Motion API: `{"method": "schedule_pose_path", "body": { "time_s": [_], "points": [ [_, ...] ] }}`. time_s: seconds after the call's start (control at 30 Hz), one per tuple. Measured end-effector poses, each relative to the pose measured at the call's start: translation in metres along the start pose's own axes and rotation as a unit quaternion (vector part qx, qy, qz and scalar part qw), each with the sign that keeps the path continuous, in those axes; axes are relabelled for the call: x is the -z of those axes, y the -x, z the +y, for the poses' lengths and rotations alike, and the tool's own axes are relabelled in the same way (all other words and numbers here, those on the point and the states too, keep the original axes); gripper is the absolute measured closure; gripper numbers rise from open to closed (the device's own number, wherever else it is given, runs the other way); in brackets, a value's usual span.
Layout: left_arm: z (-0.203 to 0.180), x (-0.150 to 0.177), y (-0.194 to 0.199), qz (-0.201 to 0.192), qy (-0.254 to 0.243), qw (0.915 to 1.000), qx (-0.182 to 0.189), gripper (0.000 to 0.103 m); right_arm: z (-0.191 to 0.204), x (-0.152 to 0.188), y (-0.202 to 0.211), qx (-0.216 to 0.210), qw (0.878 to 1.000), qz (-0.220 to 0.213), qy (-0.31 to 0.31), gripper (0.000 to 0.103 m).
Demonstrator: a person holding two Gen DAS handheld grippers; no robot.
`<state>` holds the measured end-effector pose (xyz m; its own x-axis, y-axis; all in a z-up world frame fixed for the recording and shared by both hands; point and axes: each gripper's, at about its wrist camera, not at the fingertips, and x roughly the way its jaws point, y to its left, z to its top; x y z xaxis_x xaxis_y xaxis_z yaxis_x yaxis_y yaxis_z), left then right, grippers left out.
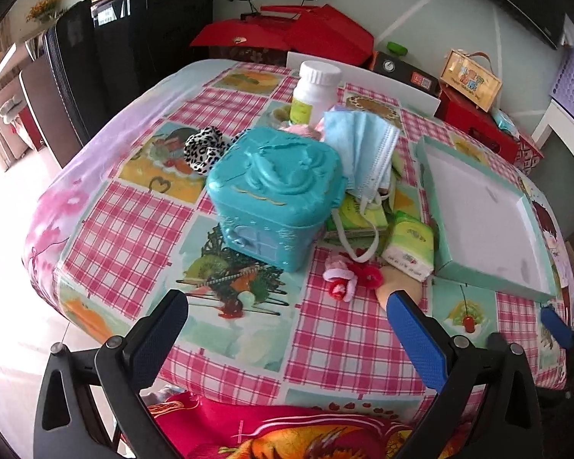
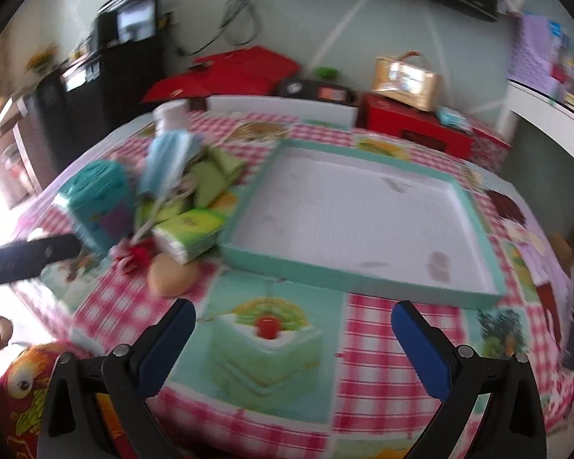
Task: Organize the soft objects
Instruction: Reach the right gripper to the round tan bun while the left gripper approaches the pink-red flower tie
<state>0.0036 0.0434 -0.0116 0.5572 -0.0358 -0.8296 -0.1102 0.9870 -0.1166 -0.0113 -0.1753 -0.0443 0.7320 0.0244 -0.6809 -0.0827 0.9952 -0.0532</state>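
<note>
The soft things sit in a heap ahead of the left gripper [image 1: 287, 306], on the checked tablecloth [image 1: 134, 229]. Blue face masks [image 1: 367, 145] lean against the far right side of a teal lidded box [image 1: 275, 195], their white ear loops trailing down over green tissue packs [image 1: 409, 244]. Closer to the gripper lie a small pink-and-white bundle [image 1: 338, 281] and a red fuzzy piece [image 1: 371, 277]; what exactly they are is hard to tell. A tan rounded thing [image 1: 398, 287] is partly hidden behind the gripper's right blue finger. Beyond the box on the left a leopard-print fabric piece [image 1: 203, 149] peeks out, and a white bottle [image 1: 315, 91] stands behind the masks, its base covered.

To the right of the heap lies a shallow teal-rimmed tray [image 2: 474, 225] with a white floor, straight ahead of the right gripper [image 2: 292, 323]. The right wrist view is smeared by motion, so the heap there is only coloured shapes.

Both grippers have their fingers spread wide, with nothing between them and touching nothing; each hangs over the near edge of the table. A dark bar, part of the left gripper, cuts into the right view from the left edge.
</note>
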Motion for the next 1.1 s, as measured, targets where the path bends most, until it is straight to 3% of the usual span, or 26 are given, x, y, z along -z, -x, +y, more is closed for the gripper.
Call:
{"method": "schedule_pose_path", "body": {
  "time_s": [0.3,0.5,0.77,0.97,1.1],
  "points": [
    [0.006,-0.005,-0.017,0.037,-0.002,0.9979,0.054,0.0,0.044,-0.014,-0.024,-0.077,0.994,0.049,0.052,0.0],
    [0.014,-0.009,-0.027,0.047,0.017,0.9958,0.076,0.0,0.058,-0.025,-0.05,-0.096,0.99,0.081,0.057,0.009],
    [0.021,-0.016,-0.029,0.03,0.018,0.9961,0.081,0.0,0.067,-0.031,-0.077,-0.109,0.985,0.116,0.061,0.022],
    [0.018,-0.017,-0.041,0.061,0.01,0.995,0.078,0.0,0.074,-0.032,-0.092,-0.11,0.982,0.133,0.073,0.038],
    [0.013,-0.016,-0.047,0.077,0.0,0.9945,0.071,0.0,0.076,-0.033,-0.096,-0.112,0.982,0.133,0.076,0.042]
  ]
}}
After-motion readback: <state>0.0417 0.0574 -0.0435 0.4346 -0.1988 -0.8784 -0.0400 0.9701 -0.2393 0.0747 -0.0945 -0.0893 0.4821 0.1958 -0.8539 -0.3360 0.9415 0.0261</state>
